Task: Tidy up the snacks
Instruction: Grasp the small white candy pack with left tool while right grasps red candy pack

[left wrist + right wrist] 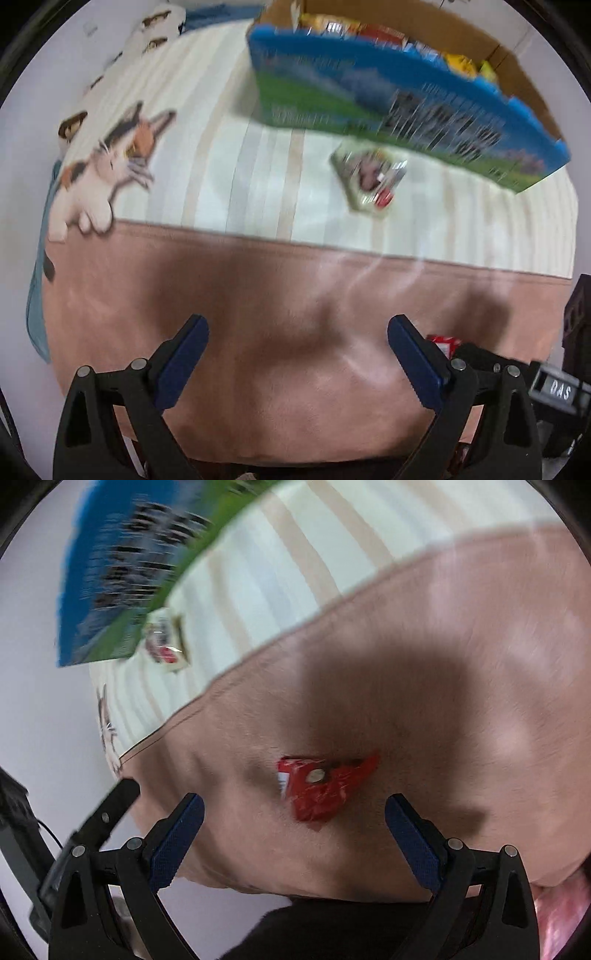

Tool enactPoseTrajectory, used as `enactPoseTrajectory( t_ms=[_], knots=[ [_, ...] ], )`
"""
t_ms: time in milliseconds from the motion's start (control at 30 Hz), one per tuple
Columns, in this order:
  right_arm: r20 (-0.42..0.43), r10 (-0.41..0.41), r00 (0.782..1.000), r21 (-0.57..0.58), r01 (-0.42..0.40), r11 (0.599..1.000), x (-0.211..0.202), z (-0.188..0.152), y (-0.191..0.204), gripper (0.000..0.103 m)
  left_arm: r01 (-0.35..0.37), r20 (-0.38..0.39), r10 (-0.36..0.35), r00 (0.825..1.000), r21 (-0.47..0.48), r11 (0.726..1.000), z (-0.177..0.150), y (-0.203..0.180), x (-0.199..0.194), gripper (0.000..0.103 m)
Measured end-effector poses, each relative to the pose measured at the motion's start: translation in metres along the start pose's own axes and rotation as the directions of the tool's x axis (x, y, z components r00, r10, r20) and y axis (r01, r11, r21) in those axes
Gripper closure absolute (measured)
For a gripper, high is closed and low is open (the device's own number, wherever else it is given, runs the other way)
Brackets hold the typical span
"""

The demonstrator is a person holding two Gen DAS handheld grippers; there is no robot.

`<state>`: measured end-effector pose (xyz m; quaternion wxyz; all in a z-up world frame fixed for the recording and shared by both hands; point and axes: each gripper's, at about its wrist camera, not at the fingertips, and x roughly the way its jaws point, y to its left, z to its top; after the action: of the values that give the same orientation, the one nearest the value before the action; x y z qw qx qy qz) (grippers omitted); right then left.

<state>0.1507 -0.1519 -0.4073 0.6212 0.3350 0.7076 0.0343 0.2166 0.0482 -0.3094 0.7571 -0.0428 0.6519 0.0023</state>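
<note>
Left wrist view: the left hand-held gripper (297,356) gapes wide, empty, over the pink bedspread (258,295); a small pale-green foil snack packet (369,181) lies beside the blue-and-green cardboard box (388,107).

Right wrist view: the right hand-held gripper (293,836) is wide open and empty, near a red crinkly snack wrapper (325,788), which looks light, soft and slippery; pinching across its middle seems best.

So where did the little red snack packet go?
The red snack packet lies on the pink blanket, just ahead of the open right gripper in the right wrist view, far from the snack box.
</note>
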Motion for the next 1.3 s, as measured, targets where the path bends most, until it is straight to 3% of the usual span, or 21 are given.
enactPoseTrajectory(
  t_ms=[133, 200, 267, 333, 533, 733, 800, 833, 867, 900, 933, 1100, 1300],
  knots=[
    [0.031, 0.024, 0.999, 0.055, -0.026, 0.998, 0.016, 0.002, -0.011, 0.017, -0.020, -0.021, 0.020, 1.000, -0.008, 1.000, -0.002, 0.002, 0.012, 0.003],
    [0.050, 0.018, 0.999, 0.065, -0.021, 0.998, 0.018, 0.002, -0.013, 0.030, -0.018, -0.022, 0.018, 1.000, -0.013, 1.000, 0.002, 0.001, 0.014, 0.003],
    [0.061, 0.026, 0.998, 0.041, -0.029, 0.999, 0.016, 0.000, -0.010, 0.054, -0.013, -0.020, 0.013, 1.000, -0.018, 1.000, 0.010, 0.000, 0.015, 0.003],
    [0.065, 0.027, 0.998, 0.023, -0.028, 0.999, 0.012, 0.004, -0.006, 0.060, 0.001, -0.007, -0.001, 1.000, -0.017, 1.000, 0.023, -0.004, 0.015, 0.003],
    [0.153, -0.016, 0.988, -0.053, 0.024, 0.998, -0.012, 0.022, 0.012, 0.060, 0.049, 0.007, -0.049, 0.999, 0.007, 0.999, 0.075, -0.026, 0.023, 0.004],
    [0.155, -0.025, 0.988, -0.076, 0.037, 0.996, -0.028, 0.040, 0.014, 0.059, 0.051, -0.029, -0.048, 0.998, 0.139, 0.989, 0.111, -0.060, 0.054, 0.004],
    [0.149, -0.029, 0.988, -0.077, 0.041, 0.996, -0.029, 0.038, 0.015, 0.048, 0.071, -0.055, -0.063, 0.997, 0.171, 0.983, 0.118, -0.066, 0.066, 0.004],
    [0.148, -0.028, 0.989, -0.074, 0.039, 0.996, -0.029, 0.037, 0.017, 0.039, 0.083, -0.062, -0.073, 0.995, 0.177, 0.981, 0.120, -0.069, 0.071, 0.008],
    [0.143, -0.024, 0.989, -0.070, 0.034, 0.997, -0.029, 0.036, 0.017, 0.037, 0.086, -0.058, -0.077, 0.995, 0.183, 0.979, 0.121, -0.070, 0.074, 0.016],
    [0.134, -0.023, 0.991, -0.064, 0.031, 0.997, -0.028, 0.035, 0.016, 0.036, 0.069, -0.039, -0.063, 0.997, 0.188, 0.980, 0.122, -0.070, 0.075, 0.033],
    [0.124, -0.024, 0.992, -0.055, 0.031, 0.998, -0.027, 0.034, 0.015, 0.031, 0.059, -0.032, -0.054, 0.998, 0.192, 0.980, 0.122, -0.070, 0.075, 0.039],
    [0.050, 0.012, 0.999, -0.015, -0.012, 1.000, -0.017, 0.018, 0.002, 0.023, 0.068, -0.041, -0.062, 0.997, 0.151, 0.986, 0.100, -0.052, 0.064, 0.040],
    [-0.027, 0.039, 0.999, 0.006, -0.039, 0.999, 0.007, 0.001, -0.002, 0.022, 0.060, -0.093, -0.051, 0.994, 0.092, 0.994, 0.043, -0.020, 0.059, 0.040]
  ],
)
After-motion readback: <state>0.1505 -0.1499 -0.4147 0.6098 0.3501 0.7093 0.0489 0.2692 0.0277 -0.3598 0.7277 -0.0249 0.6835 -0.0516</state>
